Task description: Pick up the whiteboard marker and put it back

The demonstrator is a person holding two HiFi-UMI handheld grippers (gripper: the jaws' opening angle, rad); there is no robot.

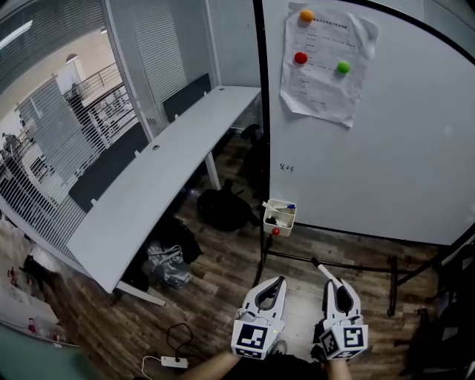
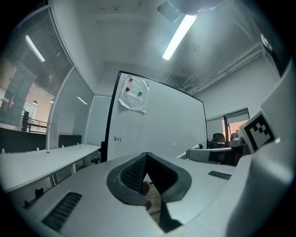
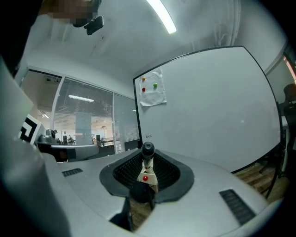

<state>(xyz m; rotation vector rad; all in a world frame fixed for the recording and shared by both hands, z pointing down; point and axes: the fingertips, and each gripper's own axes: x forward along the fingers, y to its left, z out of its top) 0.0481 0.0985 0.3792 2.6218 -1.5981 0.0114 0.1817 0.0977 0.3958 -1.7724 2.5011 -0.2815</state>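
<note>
2 grippers held level, well short of the whiteboard (image 1: 386,148). Pinches the whiteboard marker (image 3: 147,150) in the right gripper (image 3: 148,159), black cap poking past the tips. Holds the left gripper (image 2: 146,156) pressed together on nothing. Heads, by the look of it, for the tray (image 1: 279,225) at the whiteboard's lower left edge. Could slip: round barrel, slight pinch. Could also snag the tray's rim or jostle the pens (image 1: 288,206) inside.

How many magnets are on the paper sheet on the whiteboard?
3: orange magnet at top left of the sheet, red magnet below it, green magnet right of the red. None looks hidden.
</note>
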